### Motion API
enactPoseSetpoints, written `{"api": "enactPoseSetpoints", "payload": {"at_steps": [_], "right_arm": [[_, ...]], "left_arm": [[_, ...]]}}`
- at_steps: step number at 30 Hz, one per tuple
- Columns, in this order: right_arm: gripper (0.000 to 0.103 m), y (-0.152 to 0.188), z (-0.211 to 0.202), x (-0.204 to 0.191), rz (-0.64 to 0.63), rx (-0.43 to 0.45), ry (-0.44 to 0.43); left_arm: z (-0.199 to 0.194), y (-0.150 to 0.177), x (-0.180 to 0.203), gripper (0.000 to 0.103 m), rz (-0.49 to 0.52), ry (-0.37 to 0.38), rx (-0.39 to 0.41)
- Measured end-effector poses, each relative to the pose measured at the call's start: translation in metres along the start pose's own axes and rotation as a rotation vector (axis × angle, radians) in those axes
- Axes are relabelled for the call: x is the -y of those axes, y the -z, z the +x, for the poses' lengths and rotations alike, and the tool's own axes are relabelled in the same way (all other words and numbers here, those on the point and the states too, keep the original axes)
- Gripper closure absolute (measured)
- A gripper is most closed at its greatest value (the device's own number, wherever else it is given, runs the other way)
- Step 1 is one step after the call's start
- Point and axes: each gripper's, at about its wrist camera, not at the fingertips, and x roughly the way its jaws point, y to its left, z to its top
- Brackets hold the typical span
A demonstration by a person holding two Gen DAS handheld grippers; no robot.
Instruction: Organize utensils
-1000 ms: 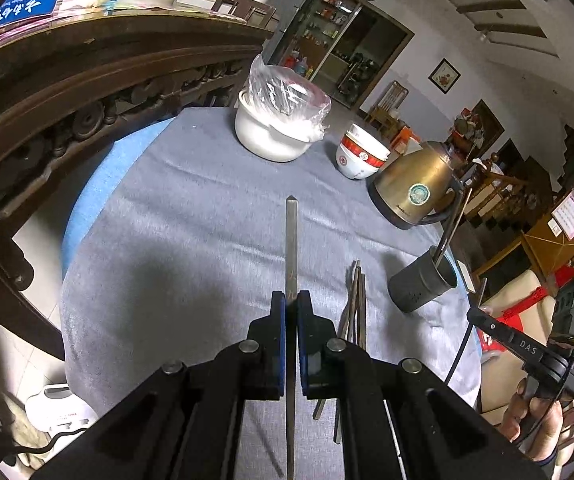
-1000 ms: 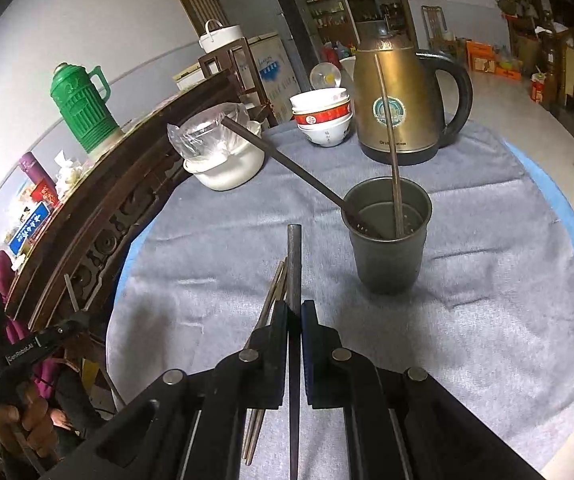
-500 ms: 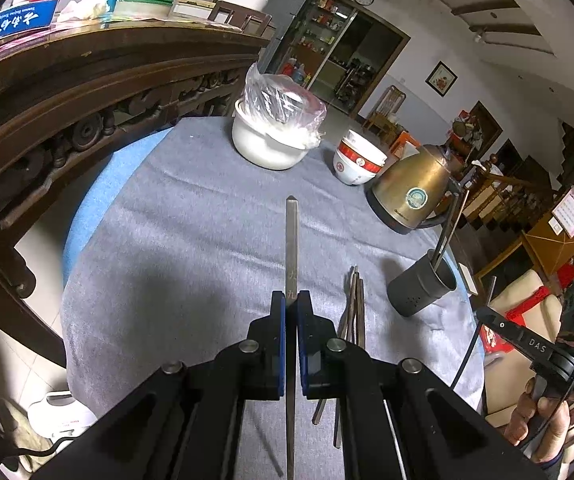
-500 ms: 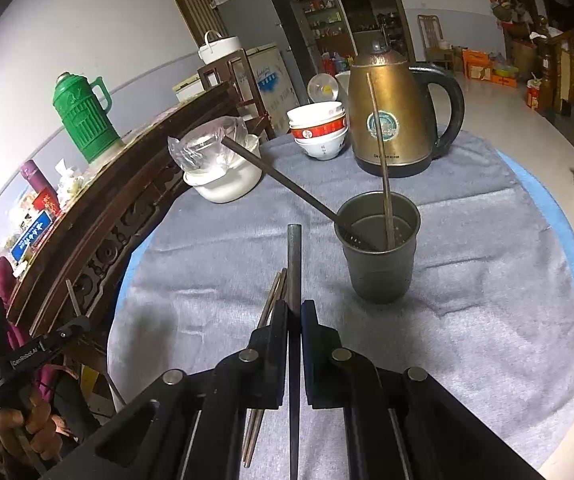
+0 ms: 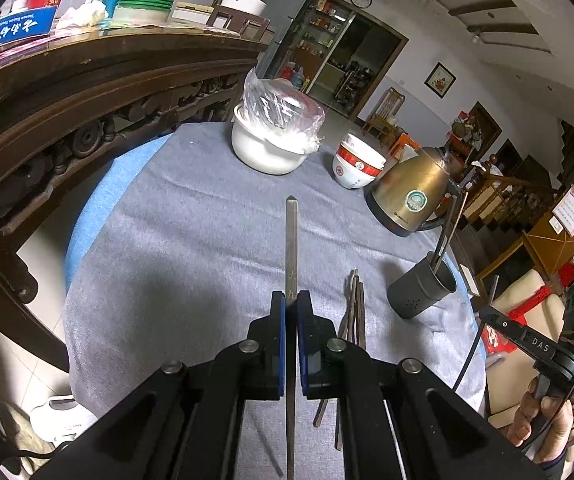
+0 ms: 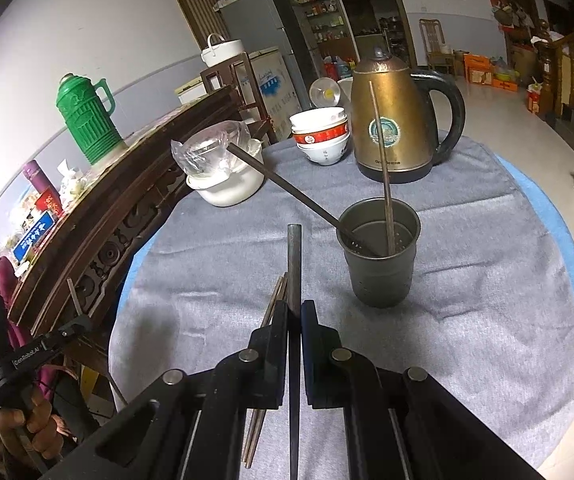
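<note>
Left jaws: the left gripper is closed tight on a flat metal chopstick — it sticks forward over the cloth.
Right jaws: the right gripper is pinched on a dark chopstick, tip pointing ahead.
Loose pile: more chopsticks lie on the grey cloth, just right of the left gripper.
Holder: a dark metal cup stands upright beyond the pile — two chopsticks lean inside it.
Behind the cup: a brass kettle, with stacked bowls just beside it.
Far left: a white pot covered by a plastic bag, near the carved wooden cabinet.
</note>
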Motion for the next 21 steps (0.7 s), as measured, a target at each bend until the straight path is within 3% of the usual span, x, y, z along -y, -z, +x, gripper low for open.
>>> {"api": "enactPoseSetpoints", "payload": {"at_steps": [21], "right_arm": [[0.096,-0.0019,-0.0024,0.0005,-0.002,0.01,-0.001]], "left_arm": [[-0.0027,-0.0011,0.0016,0.098,0.013,-0.012,0.019]]}}
